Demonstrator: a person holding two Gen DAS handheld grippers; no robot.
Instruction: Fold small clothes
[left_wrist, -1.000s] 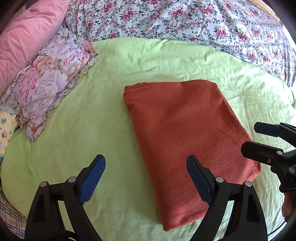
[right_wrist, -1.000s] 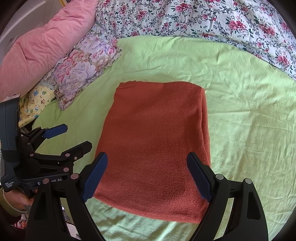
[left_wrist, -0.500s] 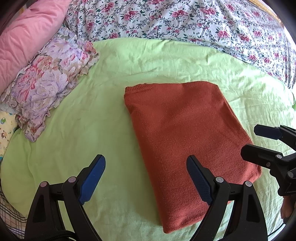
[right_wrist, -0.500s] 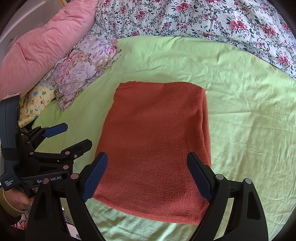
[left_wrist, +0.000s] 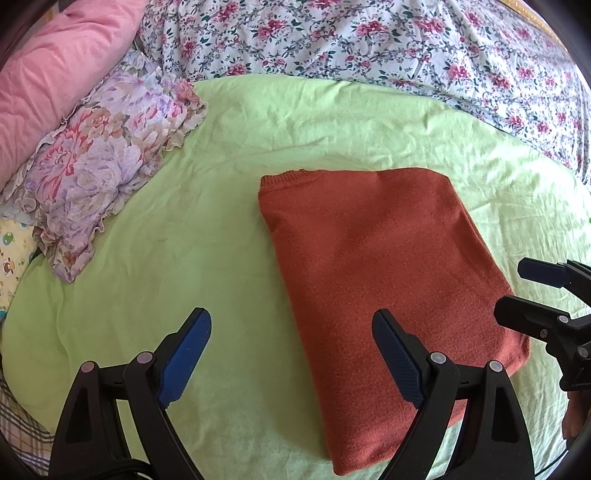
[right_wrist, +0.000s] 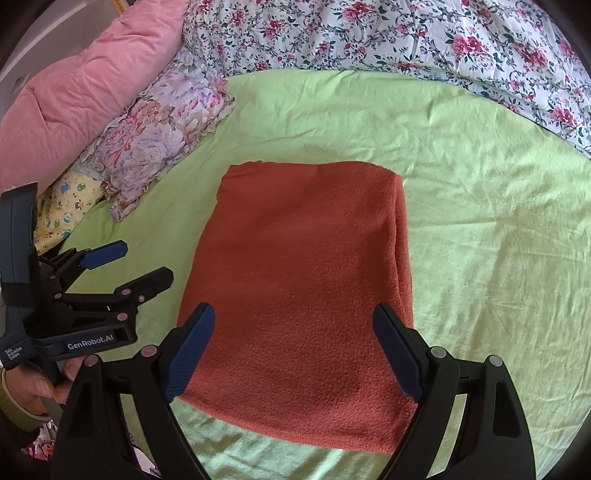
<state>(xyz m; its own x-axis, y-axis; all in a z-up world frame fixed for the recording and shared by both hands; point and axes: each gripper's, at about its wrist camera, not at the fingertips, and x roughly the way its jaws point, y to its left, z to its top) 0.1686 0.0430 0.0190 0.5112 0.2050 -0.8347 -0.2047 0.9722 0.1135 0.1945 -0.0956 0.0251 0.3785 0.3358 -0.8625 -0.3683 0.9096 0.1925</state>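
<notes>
Pillows, pink (left_wrist: 48, 74) and floral (left_wrist: 107, 162), lie at upper left of the bed. Left tongs (left_wrist: 291, 354) gape apart, holding nothing, above the green sheet (left_wrist: 184, 258). Folded rust sweater (right_wrist: 303, 280) lies flat at centre frame. Right tongs (right_wrist: 295, 350) gape apart over its near edge, holding nothing.

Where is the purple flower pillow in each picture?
Left wrist view: the purple flower pillow is at the left edge, far left of the folded orange sweater.
Right wrist view: the pillow is upper left, up and left of the sweater.
Shared landmark: the big pink pillow lies right behind it in both.
</notes>
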